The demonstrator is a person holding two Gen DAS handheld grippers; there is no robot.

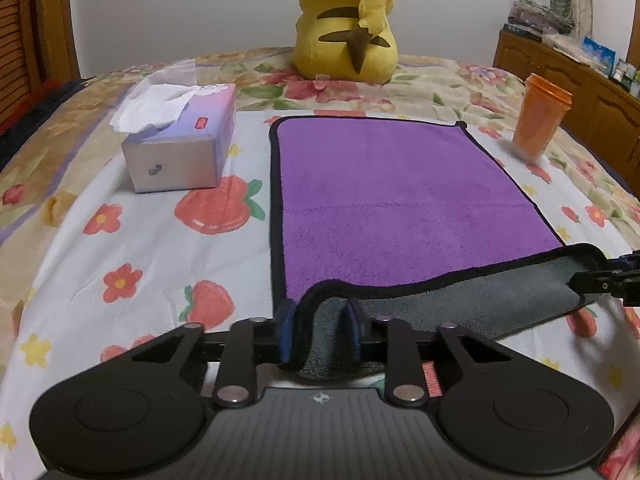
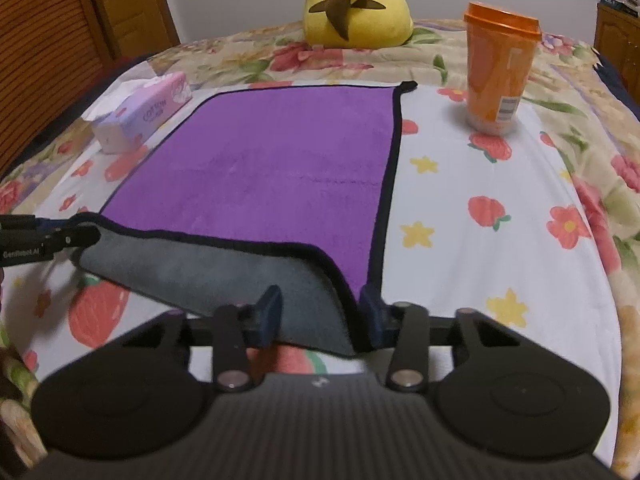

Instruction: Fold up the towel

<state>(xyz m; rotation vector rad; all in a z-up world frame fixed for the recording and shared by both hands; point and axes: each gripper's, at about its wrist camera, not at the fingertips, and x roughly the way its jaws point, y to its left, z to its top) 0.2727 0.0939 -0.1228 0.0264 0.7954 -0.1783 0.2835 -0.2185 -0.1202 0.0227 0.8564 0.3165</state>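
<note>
A purple towel with a black border and grey underside lies spread on a bed covered in a strawberry-and-flower print sheet, its near edge lifted and turned back to show the grey side. The left tongs are clamped on the near left corner of the towel, blue pads pressing the bunched cloth between them. The right tongs grip the near right corner the same way, the fabric pinched between their blue pads. The far half of the towel rests flat on the sheet, with a faint crease running across its middle. A tissue box stands to the left of the towel, an orange cup to the right, both apart from it. A yellow plush toy sits beyond the far edge, near the wall.
</note>
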